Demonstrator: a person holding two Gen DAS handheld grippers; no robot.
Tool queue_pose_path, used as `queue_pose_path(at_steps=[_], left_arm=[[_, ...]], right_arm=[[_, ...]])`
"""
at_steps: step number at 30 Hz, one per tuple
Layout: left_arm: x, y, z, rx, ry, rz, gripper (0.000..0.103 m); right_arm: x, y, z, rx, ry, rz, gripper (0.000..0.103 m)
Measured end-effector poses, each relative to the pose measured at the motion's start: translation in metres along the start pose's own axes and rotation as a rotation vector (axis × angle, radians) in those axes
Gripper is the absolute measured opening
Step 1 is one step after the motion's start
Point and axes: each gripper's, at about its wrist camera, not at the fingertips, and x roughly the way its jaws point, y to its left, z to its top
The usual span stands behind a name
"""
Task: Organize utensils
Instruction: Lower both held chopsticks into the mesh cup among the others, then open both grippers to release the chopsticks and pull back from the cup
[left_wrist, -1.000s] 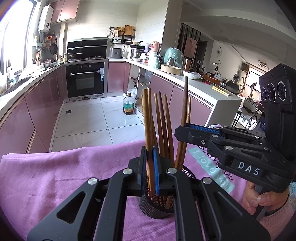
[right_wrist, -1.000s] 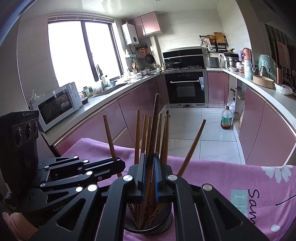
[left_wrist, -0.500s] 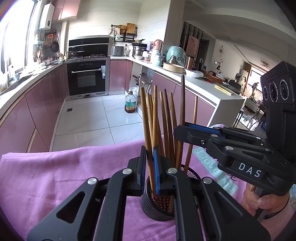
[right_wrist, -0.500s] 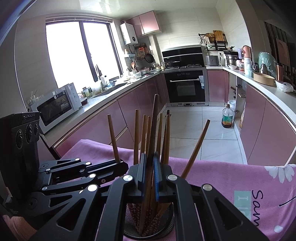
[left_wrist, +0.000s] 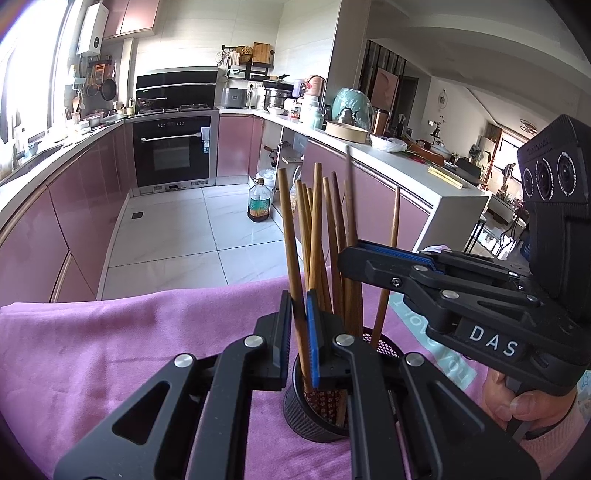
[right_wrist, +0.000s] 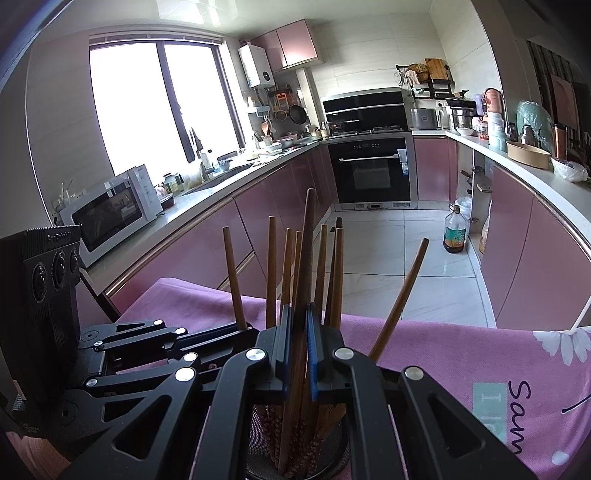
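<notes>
A black mesh cup (left_wrist: 314, 421) full of brown chopsticks stands on the pink cloth (left_wrist: 110, 332). My left gripper (left_wrist: 299, 306) is shut on one light brown chopstick (left_wrist: 290, 229), which stands upright with its lower end inside the cup. From the right, my right gripper (left_wrist: 351, 258) reaches over the cup. In the right wrist view the right gripper (right_wrist: 297, 314) is shut on a darker, taller chopstick (right_wrist: 308, 240), also standing in the cup. The left gripper (right_wrist: 247, 332) shows at the left there, gripping its chopstick (right_wrist: 232, 277). One loose chopstick (right_wrist: 402, 291) leans out to the right.
The cloth-covered table ends just past the cup, with tiled kitchen floor beyond. An oil bottle (left_wrist: 260, 203) stands on that floor. Pink cabinets and crowded counters run along both sides, and a microwave (right_wrist: 110, 214) sits at the left. A hand (left_wrist: 517, 398) holds the right gripper's handle.
Both grippers have stayed shut on their chopsticks, almost in place. The right gripper's dark chopstick has edged slightly left in the left wrist view, and the loose chopsticks have shifted a little.
</notes>
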Motion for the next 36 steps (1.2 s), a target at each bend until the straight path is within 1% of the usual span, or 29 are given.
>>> queue_pose_path(at_steps=[13, 20, 25, 26, 27, 29, 30, 31, 33, 36], left_arm=[[0.005, 0.002, -0.001, 0.007, 0.005, 0.01, 0.012], [0.007, 0.01, -0.002, -0.002, 0.002, 0.018, 0.018], [0.008, 0.013, -0.004, -0.008, -0.001, 0.027, 0.024], [0.008, 0.014, -0.005, -0.011, 0.001, 0.032, 0.029], [0.008, 0.013, -0.006, -0.014, 0.0, 0.031, 0.032], [0.008, 0.015, -0.007, -0.018, 0.003, 0.031, 0.032], [0.009, 0.016, -0.008, -0.021, 0.004, 0.033, 0.035], [0.009, 0.016, -0.009, -0.023, 0.005, 0.035, 0.036], [0.01, 0.017, -0.012, -0.025, 0.008, 0.036, 0.037], [0.007, 0.019, -0.016, -0.03, 0.004, 0.036, 0.041]], right_arm=[[0.006, 0.005, 0.0, 0.001, 0.006, 0.012, 0.006], [-0.001, 0.001, -0.007, 0.007, 0.002, 0.015, 0.007], [-0.004, -0.005, -0.011, 0.018, 0.003, 0.013, 0.007], [-0.005, -0.006, -0.012, 0.02, 0.003, 0.012, 0.008], [-0.005, -0.006, -0.013, 0.02, 0.003, 0.011, 0.008], [-0.007, -0.007, -0.016, 0.02, 0.005, 0.009, 0.009], [-0.007, -0.007, -0.016, 0.021, 0.006, 0.007, 0.013], [-0.007, -0.008, -0.017, 0.021, 0.007, 0.004, 0.014], [-0.008, -0.009, -0.019, 0.023, 0.008, 0.003, 0.014], [-0.01, -0.01, -0.022, 0.025, 0.01, 0.002, 0.015]])
